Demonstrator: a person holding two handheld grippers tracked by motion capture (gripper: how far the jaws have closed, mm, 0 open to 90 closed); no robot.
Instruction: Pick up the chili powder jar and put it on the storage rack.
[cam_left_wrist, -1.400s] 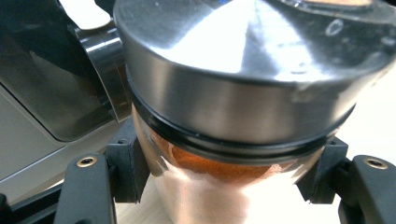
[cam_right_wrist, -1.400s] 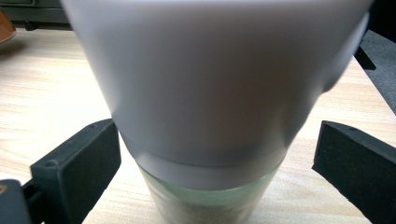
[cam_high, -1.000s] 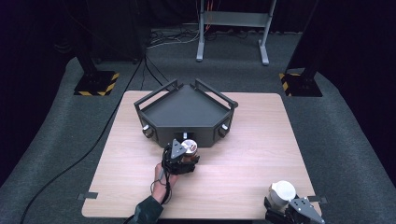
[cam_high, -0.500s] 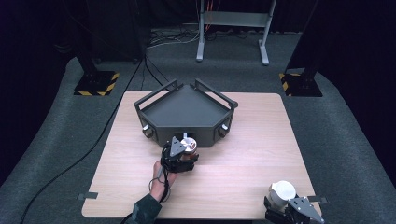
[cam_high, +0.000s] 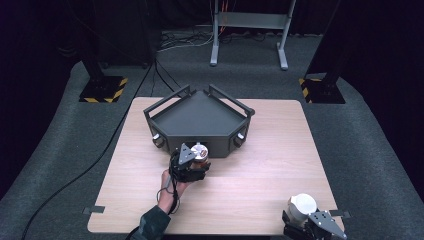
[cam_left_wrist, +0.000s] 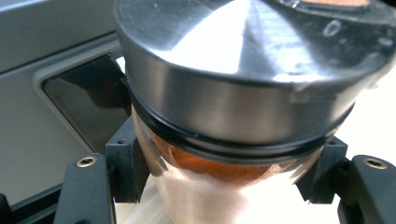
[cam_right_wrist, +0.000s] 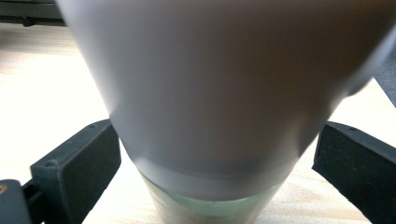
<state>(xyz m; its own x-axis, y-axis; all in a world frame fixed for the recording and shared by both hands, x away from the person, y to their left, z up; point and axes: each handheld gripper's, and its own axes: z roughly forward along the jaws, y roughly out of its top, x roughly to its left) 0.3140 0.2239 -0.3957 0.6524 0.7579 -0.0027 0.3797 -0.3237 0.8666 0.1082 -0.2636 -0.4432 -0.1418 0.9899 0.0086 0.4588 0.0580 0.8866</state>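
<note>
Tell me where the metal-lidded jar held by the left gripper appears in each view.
High view: the metal-lidded jar sits centre, just in front of the dark tray.
Left gripper view: it spans the upper frame, clamped between the black jaws.
Right gripper view: not in it; a white-lidded jar sits there.
Shared landmark: the wooden table.

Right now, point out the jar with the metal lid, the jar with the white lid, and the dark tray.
Jar with the metal lid (cam_left_wrist: 243, 93): left gripper view, side of its lid.
Jar with the white lid (cam_high: 302, 204): high view, top of its lid.
Dark tray (cam_high: 200, 117): high view, bare floor of the tray.
</note>
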